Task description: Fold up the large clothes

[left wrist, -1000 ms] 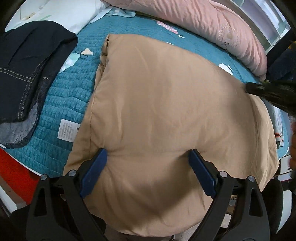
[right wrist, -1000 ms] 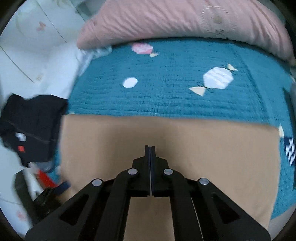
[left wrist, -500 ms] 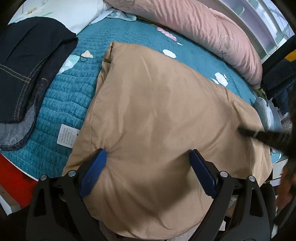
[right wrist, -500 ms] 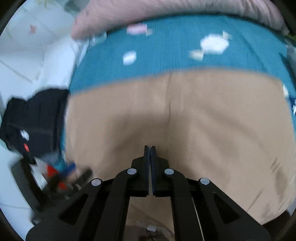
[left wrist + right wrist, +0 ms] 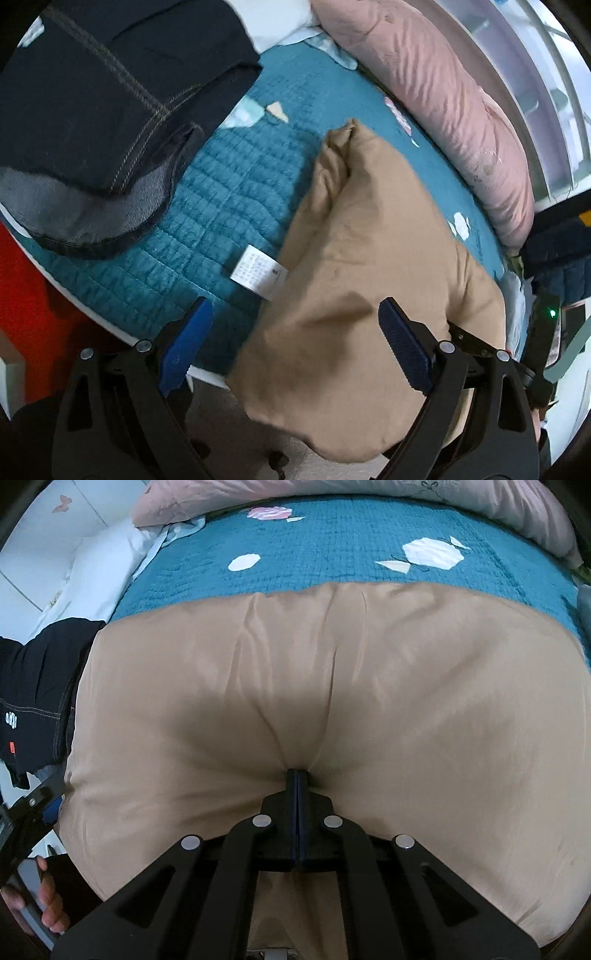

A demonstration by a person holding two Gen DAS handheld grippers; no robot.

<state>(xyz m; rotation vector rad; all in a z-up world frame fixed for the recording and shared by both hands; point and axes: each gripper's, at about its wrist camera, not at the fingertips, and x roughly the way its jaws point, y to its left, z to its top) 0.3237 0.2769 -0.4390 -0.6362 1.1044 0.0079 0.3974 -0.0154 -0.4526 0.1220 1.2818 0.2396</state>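
A large tan garment (image 5: 369,273) lies on the teal quilted bed, its near edge hanging over the bed's front. It fills the right wrist view (image 5: 332,686). My left gripper (image 5: 295,347) is open, its blue pads apart over the garment's left corner and the bed edge, holding nothing. My right gripper (image 5: 297,775) is shut, its tips pressed into a pucker of the tan cloth at its near edge; creases fan out from the tips. The right gripper's body also shows at the right edge of the left wrist view (image 5: 543,332).
Dark folded jeans (image 5: 96,110) lie on the bed to the left, also seen in the right wrist view (image 5: 33,686). A pink duvet (image 5: 443,96) lines the far side. A white care label (image 5: 258,273) sticks out by the garment. Red floor object (image 5: 22,302) lies below the bed.
My left gripper has swung left, off the garment's middle toward its left corner. My right gripper has come down to the garment's near edge and now pinches cloth. The garment has bunched narrower.
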